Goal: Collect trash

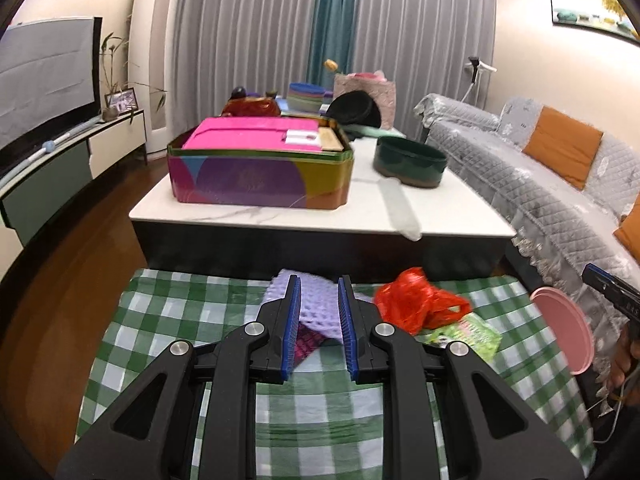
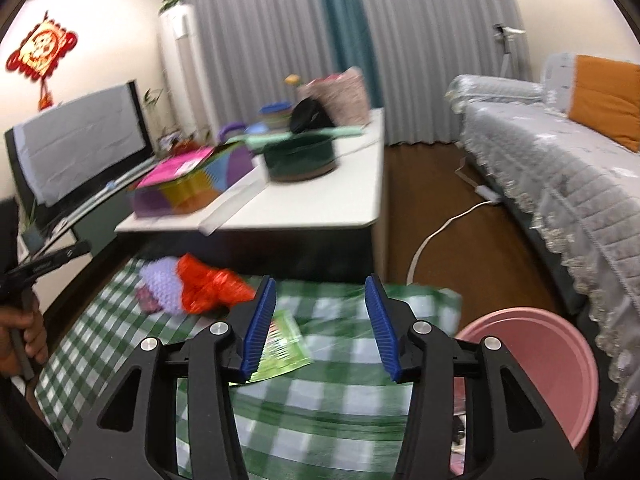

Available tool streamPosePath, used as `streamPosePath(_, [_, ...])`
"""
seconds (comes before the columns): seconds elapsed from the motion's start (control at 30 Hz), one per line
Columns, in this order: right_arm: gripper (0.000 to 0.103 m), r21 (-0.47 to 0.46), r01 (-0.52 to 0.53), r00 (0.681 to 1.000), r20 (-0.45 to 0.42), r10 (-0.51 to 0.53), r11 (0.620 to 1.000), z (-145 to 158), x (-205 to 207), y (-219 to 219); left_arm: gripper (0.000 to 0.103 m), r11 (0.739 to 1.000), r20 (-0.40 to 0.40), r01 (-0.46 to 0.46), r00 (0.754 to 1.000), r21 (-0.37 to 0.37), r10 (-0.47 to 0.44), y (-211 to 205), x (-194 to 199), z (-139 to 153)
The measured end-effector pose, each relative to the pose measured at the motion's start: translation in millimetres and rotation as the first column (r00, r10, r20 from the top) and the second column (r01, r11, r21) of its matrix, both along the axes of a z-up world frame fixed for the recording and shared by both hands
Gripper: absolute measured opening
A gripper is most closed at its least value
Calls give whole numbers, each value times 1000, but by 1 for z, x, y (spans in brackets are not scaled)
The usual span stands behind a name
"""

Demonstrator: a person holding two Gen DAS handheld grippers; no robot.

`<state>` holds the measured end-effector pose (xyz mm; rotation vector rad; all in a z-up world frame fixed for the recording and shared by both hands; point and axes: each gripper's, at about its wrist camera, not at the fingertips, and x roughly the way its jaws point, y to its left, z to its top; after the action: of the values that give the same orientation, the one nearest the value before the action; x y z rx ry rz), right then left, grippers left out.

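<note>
On a green checked cloth (image 1: 320, 400) lie a crumpled red plastic bag (image 1: 416, 300) (image 2: 208, 288), a lilac knobbly cloth (image 1: 320, 304) (image 2: 160, 280), a dark magenta wrapper (image 1: 306, 342) and a green wrapper (image 1: 464, 334) (image 2: 284, 344). My left gripper (image 1: 320, 282) hangs over the lilac cloth, its blue pads a narrow gap apart with nothing pinched. My right gripper (image 2: 321, 280) stands open and empty above the checked cloth, with the green wrapper below its left finger. A pink bin (image 2: 532, 360) (image 1: 560, 328) stands at the cloth's right edge.
Just beyond the cloth is a white coffee table (image 1: 280, 216) with a colourful tin (image 1: 260, 176) and a dark green pot (image 1: 410, 162). A grey covered sofa (image 2: 560, 184) runs along the right. A white cable (image 2: 440, 232) lies on the wood floor.
</note>
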<state>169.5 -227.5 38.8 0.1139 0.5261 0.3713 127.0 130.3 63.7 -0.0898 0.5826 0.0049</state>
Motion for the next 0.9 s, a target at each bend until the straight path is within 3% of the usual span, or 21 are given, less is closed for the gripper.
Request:
streamPosePath(0.33, [48, -98, -203, 977, -83, 196, 974, -50, 12, 97, 20, 999, -88, -32, 996, 7, 32, 16, 27, -43])
streamPosePath(0.4, [50, -125, -234, 970, -97, 223, 964, -57, 13, 107, 34, 999, -104, -44, 994, 4, 45, 19, 32, -51])
streamPosePath(0.47, [51, -152, -256, 964, -108, 242, 955, -65, 14, 117, 38, 999, -119, -53, 991, 3, 53, 22, 37, -59])
streamPosePath(0.9, [54, -222, -284, 950, -196, 242, 933, -93, 29, 140, 42, 996, -214, -86, 974, -29, 78, 31, 62, -100])
